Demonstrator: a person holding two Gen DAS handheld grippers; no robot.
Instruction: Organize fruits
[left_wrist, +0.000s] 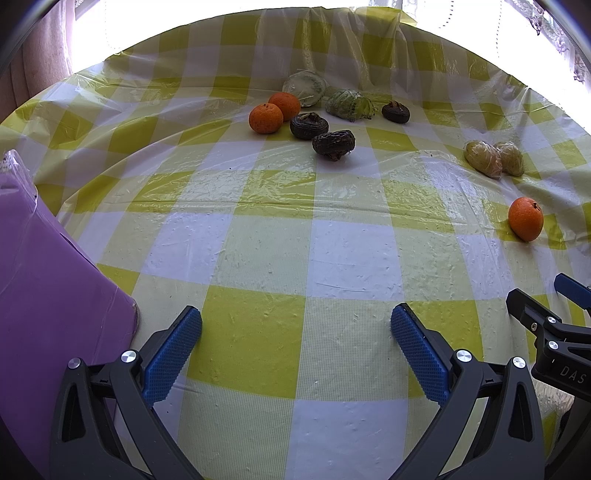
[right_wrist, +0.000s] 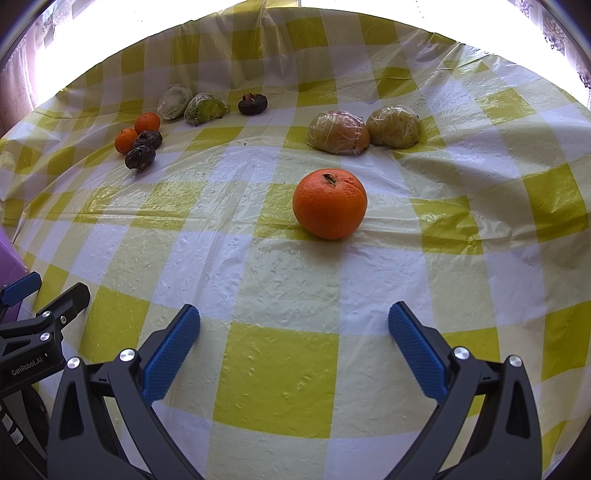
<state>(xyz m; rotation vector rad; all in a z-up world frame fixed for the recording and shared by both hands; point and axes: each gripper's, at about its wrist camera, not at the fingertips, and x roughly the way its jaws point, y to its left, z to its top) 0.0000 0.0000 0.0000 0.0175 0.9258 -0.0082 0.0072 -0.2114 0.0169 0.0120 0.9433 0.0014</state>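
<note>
Yellow-and-white checked plastic sheeting covers the tabletop (right_wrist: 280, 369), and both pairs of tongs hang over it with nothing between them. The left tongs (left_wrist: 295, 332) stand wide apart, blue ribbed pads showing; the right tongs (right_wrist: 293, 328) are spread just as wide. Dead ahead of the right tongs sits the lone orange (right_wrist: 329, 204), stem up, on its own. Beyond that orange, two plastic-wrapped yellowish fruits (right_wrist: 338, 133) lie side by side, touching. Far off to the orange's left, two small oranges (right_wrist: 137, 131) huddle against two dark wrinkled fruits (right_wrist: 143, 147); behind them are two wrapped green pieces (right_wrist: 192, 105) and a third dark fruit (right_wrist: 252, 103) a little apart. A purple board (left_wrist: 44, 295) lies at the left tongs' left side. Readable lettering: "GenRobot.AI" on the left tool's body in the right view, "DAS" on the right tool's body in the left view.
</note>
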